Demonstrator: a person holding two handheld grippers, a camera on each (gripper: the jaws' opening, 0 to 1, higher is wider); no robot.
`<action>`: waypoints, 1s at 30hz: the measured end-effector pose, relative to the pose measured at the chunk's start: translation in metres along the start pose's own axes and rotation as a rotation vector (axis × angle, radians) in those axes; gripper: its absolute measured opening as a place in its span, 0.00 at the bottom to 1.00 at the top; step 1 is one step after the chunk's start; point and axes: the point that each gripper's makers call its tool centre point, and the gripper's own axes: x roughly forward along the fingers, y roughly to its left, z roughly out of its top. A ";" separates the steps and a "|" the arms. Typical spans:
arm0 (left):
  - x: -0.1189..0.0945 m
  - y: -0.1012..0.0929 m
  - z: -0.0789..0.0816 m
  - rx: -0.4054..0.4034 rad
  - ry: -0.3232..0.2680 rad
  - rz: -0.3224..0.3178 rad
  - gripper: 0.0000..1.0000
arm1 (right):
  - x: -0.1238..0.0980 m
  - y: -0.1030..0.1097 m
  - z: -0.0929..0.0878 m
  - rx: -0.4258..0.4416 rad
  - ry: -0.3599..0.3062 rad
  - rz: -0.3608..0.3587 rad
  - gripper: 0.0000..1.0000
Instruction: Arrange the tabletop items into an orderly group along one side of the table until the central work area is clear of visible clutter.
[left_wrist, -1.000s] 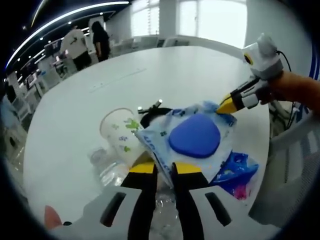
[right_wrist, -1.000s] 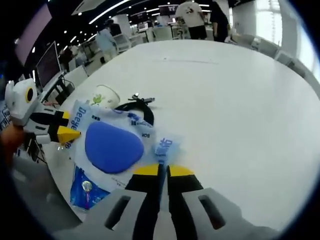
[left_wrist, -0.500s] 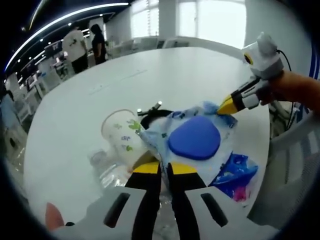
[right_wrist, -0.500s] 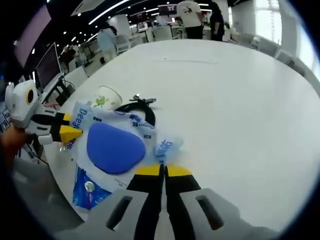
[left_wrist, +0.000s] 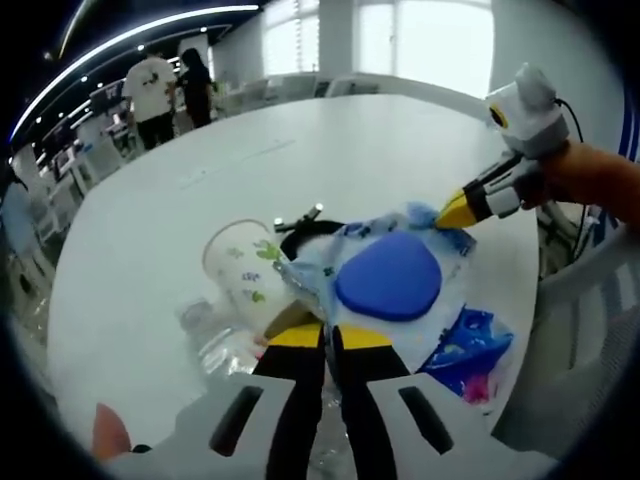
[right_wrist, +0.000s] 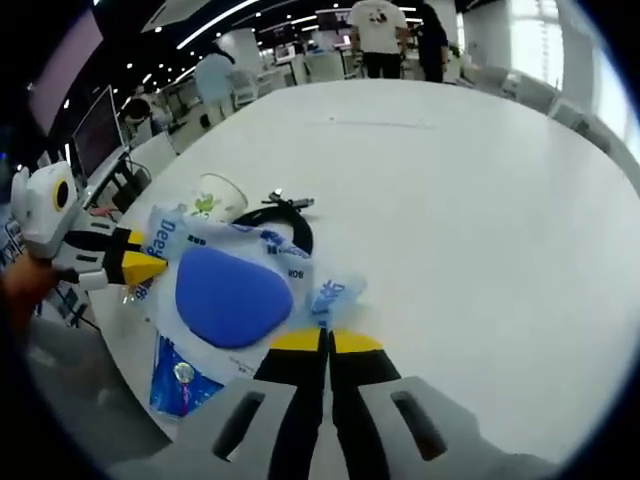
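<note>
both tools still pinching the wipes pack (left_wrist: 388, 280), left tool (left_wrist: 326, 338) and right tool (right_wrist: 326, 342) on opposite corners | barely shifted, left tool closed tighter | pack at tabletop (right_wrist: 480, 200) edge, paper cup (left_wrist: 243, 268) at its 9 o'clock | centre looks clear

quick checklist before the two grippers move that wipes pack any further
1. Left gripper shut on the wipes pack edge: ok.
2. Right gripper shut on the opposite corner: ok.
3. Pack lifted clear of the table: cannot tell.
4. Paper cup out of the pack's way: not ok, it lies tipped right beside the pack.
5. Black cable free of the pack: cannot tell, it runs behind it.
6. Blue wrapper secure near the table edge: cannot tell.
</note>
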 end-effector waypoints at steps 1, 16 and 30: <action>0.000 0.000 0.000 0.001 0.000 -0.001 0.01 | 0.000 0.000 0.000 -0.003 0.000 -0.001 0.01; -0.003 -0.002 0.010 0.017 -0.008 -0.003 0.00 | -0.012 -0.002 0.009 0.001 -0.025 -0.012 0.01; -0.001 0.005 0.032 0.049 -0.026 0.004 0.00 | -0.020 -0.011 0.034 0.001 -0.065 -0.024 0.01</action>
